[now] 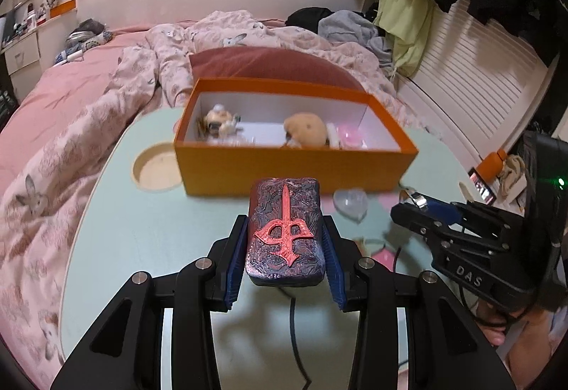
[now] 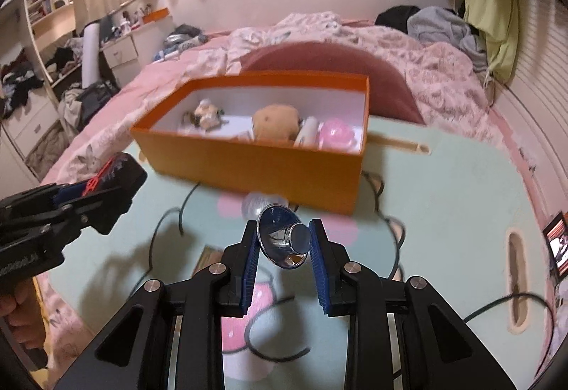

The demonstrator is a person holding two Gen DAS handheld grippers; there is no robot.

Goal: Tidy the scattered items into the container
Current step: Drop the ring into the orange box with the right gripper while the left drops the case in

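Nearest, the left gripper [image 1: 285, 241] clamps a dark rectangular case [image 1: 285, 230] embossed with a red sword emblem, lifted above the pale green table [image 1: 142, 230]. The right gripper [image 2: 284, 244] pinches a shiny chrome funnel-shaped piece [image 2: 284, 237] between its blue pads, also raised. A clear heart-shaped item [image 1: 351, 203] lies just before the orange box [image 1: 294, 166], which sits at the table's far edge, open-topped, holding a tan plush [image 1: 307, 131], a figurine [image 1: 218, 122] and a pink item [image 1: 351, 136].

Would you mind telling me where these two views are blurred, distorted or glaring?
Left wrist view: the patterned case is sharp, the orange box and its contents smeared, the room bowed by fisheye. Right wrist view: the shiny metal cup shows bright reflections; the table looks streaked with motion blur.
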